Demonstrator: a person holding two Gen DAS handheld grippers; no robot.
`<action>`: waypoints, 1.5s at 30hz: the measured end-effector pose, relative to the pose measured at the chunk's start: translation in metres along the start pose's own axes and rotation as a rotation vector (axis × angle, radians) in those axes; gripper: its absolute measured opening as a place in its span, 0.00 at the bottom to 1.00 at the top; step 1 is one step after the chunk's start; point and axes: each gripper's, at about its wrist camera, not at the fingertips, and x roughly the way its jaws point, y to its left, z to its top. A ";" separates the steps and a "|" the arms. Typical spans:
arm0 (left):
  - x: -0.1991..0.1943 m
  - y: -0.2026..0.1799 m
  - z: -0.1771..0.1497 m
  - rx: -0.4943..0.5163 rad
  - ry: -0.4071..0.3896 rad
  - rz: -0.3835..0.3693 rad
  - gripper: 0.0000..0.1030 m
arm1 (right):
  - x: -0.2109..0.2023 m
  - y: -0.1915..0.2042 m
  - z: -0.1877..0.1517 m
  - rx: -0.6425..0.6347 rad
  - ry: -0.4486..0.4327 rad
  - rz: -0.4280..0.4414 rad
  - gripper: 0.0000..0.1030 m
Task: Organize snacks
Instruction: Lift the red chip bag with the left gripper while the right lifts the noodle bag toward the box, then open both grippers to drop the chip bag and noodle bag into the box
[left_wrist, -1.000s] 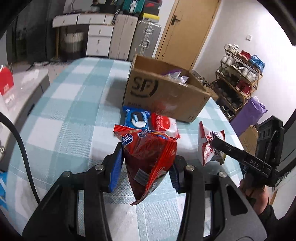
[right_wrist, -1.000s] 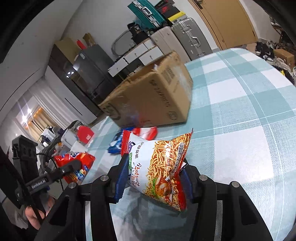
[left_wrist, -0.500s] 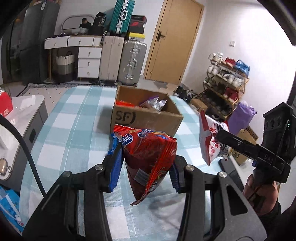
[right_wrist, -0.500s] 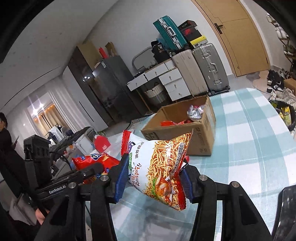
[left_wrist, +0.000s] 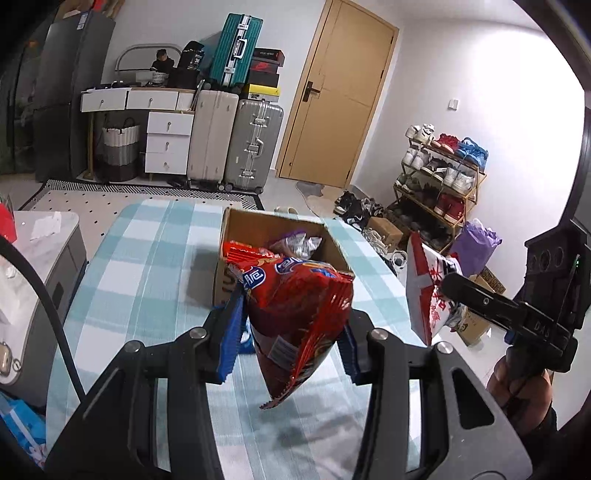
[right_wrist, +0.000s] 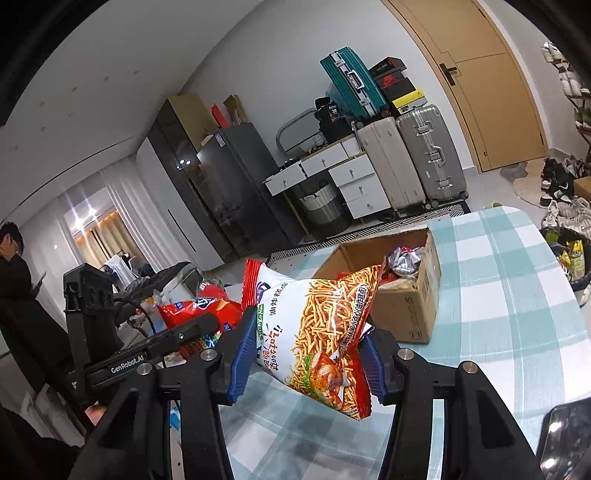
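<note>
My left gripper (left_wrist: 291, 339) is shut on a red snack bag (left_wrist: 299, 314) and holds it high above the checked table (left_wrist: 147, 266), in front of the open cardboard box (left_wrist: 332, 243). My right gripper (right_wrist: 306, 362) is shut on a white-and-orange fries snack bag (right_wrist: 317, 325), also lifted above the table, near the box (right_wrist: 406, 310). The box holds several snack packets. The right gripper and its bag (left_wrist: 428, 291) show at the right of the left wrist view; the left gripper's red bag (right_wrist: 199, 310) shows at the left of the right wrist view.
A blue packet (left_wrist: 245, 341) lies on the table, mostly hidden behind the red bag. Suitcases (left_wrist: 236, 140), drawers (left_wrist: 166, 144) and a door (left_wrist: 340, 96) stand beyond the table. A shoe rack (left_wrist: 439, 173) is at the right. A person (right_wrist: 14, 280) stands far left.
Both grippers have risen with their bags, well above the table. The box now sits lower in view, with its inside visible from above.
</note>
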 end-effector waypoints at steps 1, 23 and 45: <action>0.001 0.000 0.004 0.003 -0.002 -0.001 0.40 | 0.001 -0.001 0.002 -0.002 0.000 -0.001 0.50; 0.061 -0.004 0.085 0.040 -0.025 -0.019 0.40 | 0.036 0.001 0.081 -0.070 -0.046 0.009 0.50; 0.234 0.021 0.153 0.012 0.169 0.004 0.40 | 0.141 -0.041 0.149 -0.147 0.076 -0.179 0.50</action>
